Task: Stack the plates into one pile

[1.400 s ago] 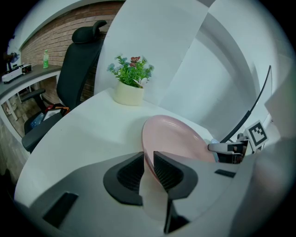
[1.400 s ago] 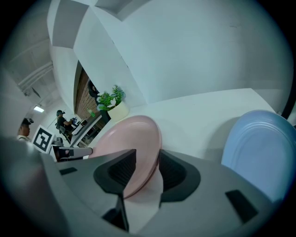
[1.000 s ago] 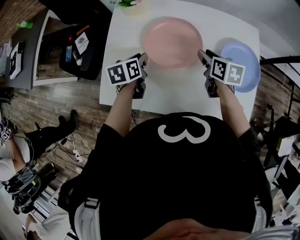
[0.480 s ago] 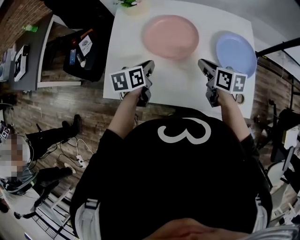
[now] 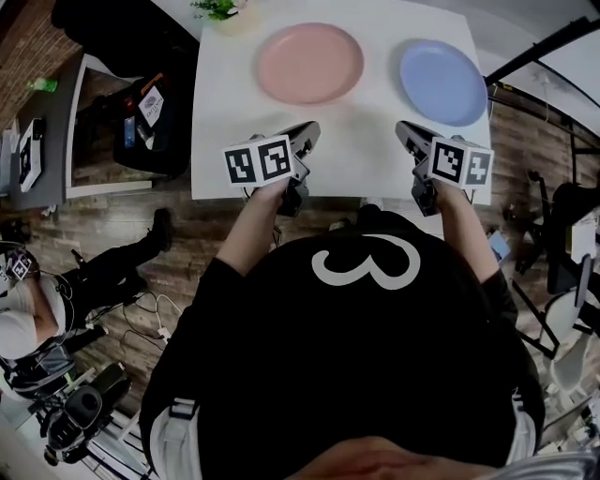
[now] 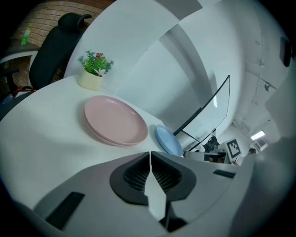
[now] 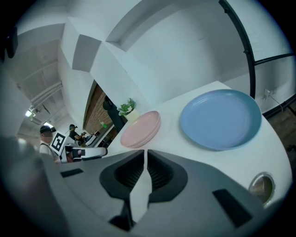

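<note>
A pink pile of two plates [image 5: 309,63] lies at the back middle of the white table [image 5: 356,155]; a single blue plate [image 5: 442,82] lies to its right, apart from it. My left gripper [image 5: 310,131] hovers near the table's front edge, short of the pink plates [image 6: 115,121], jaws shut with nothing between them [image 6: 150,155]. My right gripper [image 5: 403,131] hovers level with it, in front of the blue plate [image 7: 219,118]. Its jaws [image 7: 145,152] stand almost together and hold nothing. The pink plates [image 7: 141,128] show left of the blue one in the right gripper view.
A small potted plant [image 5: 220,9] stands at the table's back left corner. A round metal grommet [image 7: 261,185] sits in the tabletop near the right edge. A black chair and side desk [image 5: 141,103] stand left of the table; a black frame bar [image 5: 534,42] runs at the right.
Both grippers have drawn back from the sides of the pink plates toward the front edge, and both pairs of jaws have closed empty. The plates lie where they were set.
</note>
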`<state>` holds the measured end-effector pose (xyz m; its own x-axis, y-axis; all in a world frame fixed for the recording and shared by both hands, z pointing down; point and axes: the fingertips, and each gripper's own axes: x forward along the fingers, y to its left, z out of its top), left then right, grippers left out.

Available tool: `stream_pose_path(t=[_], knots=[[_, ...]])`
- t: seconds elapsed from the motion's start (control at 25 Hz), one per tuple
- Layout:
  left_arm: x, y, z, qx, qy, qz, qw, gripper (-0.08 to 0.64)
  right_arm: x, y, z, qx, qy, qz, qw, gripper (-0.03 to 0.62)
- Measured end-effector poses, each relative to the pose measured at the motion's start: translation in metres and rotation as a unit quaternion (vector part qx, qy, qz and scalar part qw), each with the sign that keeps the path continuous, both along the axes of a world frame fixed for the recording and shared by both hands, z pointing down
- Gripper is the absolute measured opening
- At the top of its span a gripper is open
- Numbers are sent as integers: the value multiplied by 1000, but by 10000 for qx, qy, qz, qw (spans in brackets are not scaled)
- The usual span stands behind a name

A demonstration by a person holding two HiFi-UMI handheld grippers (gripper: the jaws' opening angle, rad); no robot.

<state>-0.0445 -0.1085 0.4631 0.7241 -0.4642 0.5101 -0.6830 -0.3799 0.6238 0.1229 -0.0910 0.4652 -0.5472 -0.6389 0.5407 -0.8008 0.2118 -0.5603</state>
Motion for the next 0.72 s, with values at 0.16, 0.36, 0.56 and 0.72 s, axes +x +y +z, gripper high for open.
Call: stream_pose_path(t=[0.16, 0.36, 0.56, 0.72], knots=[[27, -7, -4, 32, -22, 177, 9998, 25, 24, -2, -3, -8, -59, 73, 10000, 40], [75, -13, -3, 55, -104, 438, 9990, 25, 65, -2, -6, -6, -95, 136, 9999, 40], [110, -24, 2, -2, -216, 480, 9986, 25, 111, -5, -10, 41, -80, 280, 9996, 40], [132, -34, 7, 5, -318, 325, 9990, 34, 150, -7, -6, 107, -78, 502, 9987, 41]])
